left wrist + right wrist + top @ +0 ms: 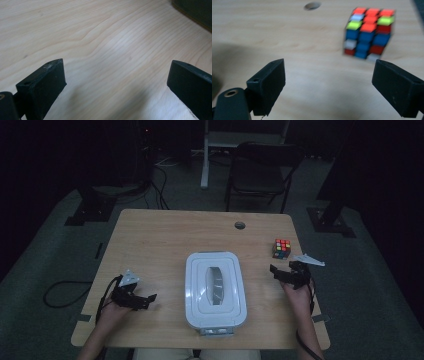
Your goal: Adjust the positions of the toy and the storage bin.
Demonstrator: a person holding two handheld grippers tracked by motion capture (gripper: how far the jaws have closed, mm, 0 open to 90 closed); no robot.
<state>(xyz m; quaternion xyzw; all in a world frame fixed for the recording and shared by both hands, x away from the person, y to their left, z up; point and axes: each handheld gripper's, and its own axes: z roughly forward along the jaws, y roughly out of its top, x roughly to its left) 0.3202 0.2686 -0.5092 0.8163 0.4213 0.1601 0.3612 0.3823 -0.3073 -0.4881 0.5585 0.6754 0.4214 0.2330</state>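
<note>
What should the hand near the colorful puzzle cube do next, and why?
Probably ease the right gripper forward until the puzzle cube sits between its jaws. The jaws stand wide open with nothing in them, and the cube rests on the wooden table just ahead, a little to one side, not yet reached. The left gripper is open over bare wood.

a light wooden table (165, 235) with a round cable hole (240, 225) stands on grey-green carpet floor (45, 265). behind it are a black folding chair (260, 170) and a white metal stand (206, 160). the room is dim, its far side dark.
</note>
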